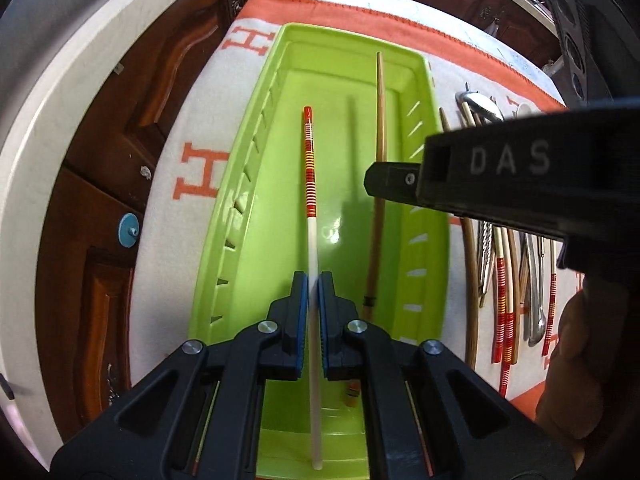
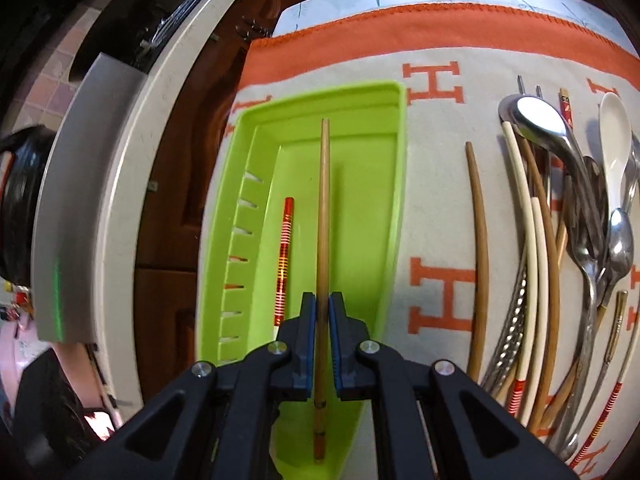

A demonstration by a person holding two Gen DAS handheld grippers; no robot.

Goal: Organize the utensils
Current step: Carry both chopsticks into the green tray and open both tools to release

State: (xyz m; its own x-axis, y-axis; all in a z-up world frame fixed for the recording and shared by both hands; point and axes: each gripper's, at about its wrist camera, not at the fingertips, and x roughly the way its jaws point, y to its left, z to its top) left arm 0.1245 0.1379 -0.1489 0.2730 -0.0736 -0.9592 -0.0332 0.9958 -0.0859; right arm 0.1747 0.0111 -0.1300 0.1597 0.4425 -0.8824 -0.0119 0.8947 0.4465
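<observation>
**Both grippers holding chopsticks over tray**

Left gripper (image 1: 313, 280) clamped on red-banded white chopstick (image 1: 310, 184), pointing 12 o'clock above green tray (image 1: 256, 120). Right gripper (image 2: 322, 300) clamped on brown chopstick (image 2: 323, 208) over same tray. Utensil pile (image 2: 560, 240) on cloth (image 2: 440, 184), 3 o'clock of tray.

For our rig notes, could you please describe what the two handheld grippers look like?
Both the left gripper and right gripper have matte black linkage bodies with silver pivot pins and blue ribbed pads. The right gripper's black side bears raised "DAS" lettering.

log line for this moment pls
left gripper: shut on white chopstick | right gripper: shut on bamboo chopstick | both over green tray
</observation>
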